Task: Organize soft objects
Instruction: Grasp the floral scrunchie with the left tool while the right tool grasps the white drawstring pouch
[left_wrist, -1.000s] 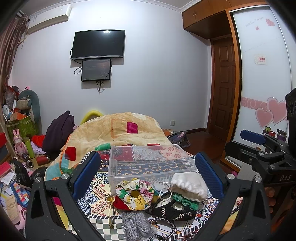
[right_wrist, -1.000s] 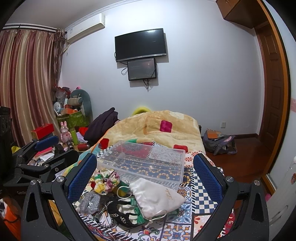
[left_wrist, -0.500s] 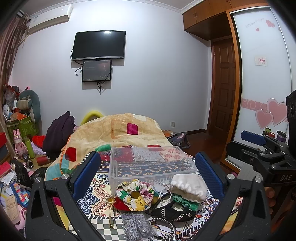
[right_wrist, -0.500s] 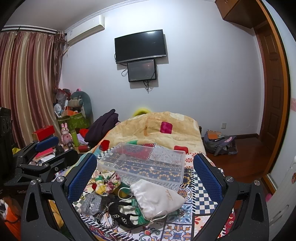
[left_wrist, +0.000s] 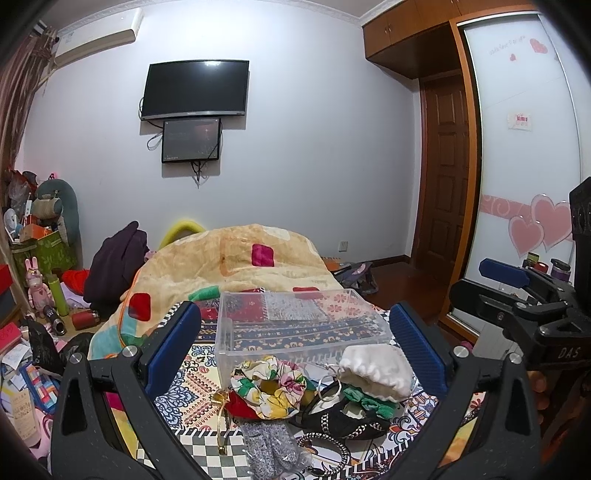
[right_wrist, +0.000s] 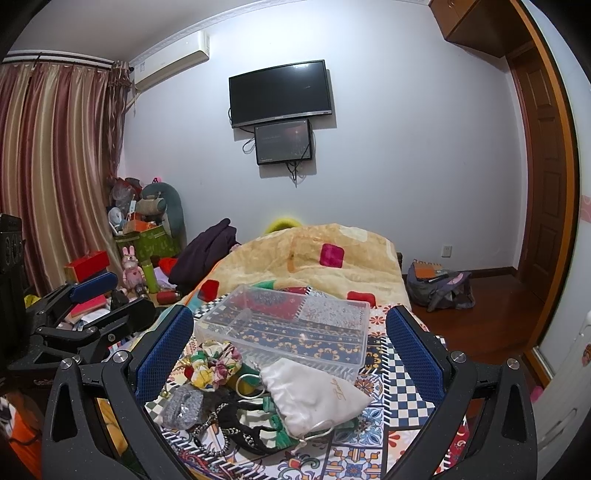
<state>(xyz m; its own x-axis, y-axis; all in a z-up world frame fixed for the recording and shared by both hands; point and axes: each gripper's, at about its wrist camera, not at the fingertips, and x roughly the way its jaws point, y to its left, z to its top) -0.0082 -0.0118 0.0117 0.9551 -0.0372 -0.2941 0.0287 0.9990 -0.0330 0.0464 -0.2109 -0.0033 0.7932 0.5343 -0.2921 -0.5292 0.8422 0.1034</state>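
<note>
Clear plastic forms the target: an open storage box (left_wrist: 295, 325) stands on the patterned bedspread (left_wrist: 192, 373), and nothing soft can be seen inside it. Your soft objects lie in a pile touching its near wall.

Left gripper (left_wrist: 295, 354): jaws spread wide, holding nothing. The pile sits between and just ahead of the blue pads. The floral scrunchie (left_wrist: 271, 384) lies near the centre line, slightly toward the left pad. The white drawstring pouch (left_wrist: 375, 371) lies toward the right pad. A grey knit piece (left_wrist: 269, 446) is nearest the camera, and a green scrunchie (left_wrist: 369, 402) rests on a black beaded band (left_wrist: 340, 421).

Right gripper (right_wrist: 290, 354): jaws equally wide, also empty. In this view the pouch (right_wrist: 310, 395) lies centred and nearest, its long axis running from the box wall toward the near right, with the drawstring end closest to you. The floral scrunchie (right_wrist: 212, 365) lies beside the left pad.

Judgement: the right gripper is better placed for the pouch, and the left gripper for the scrunchie. Either move calls for a forward, downward reach; close across the pouch's short axis. The box (right_wrist: 288, 325) lies directly beyond the pile, so the carry is short.
</note>
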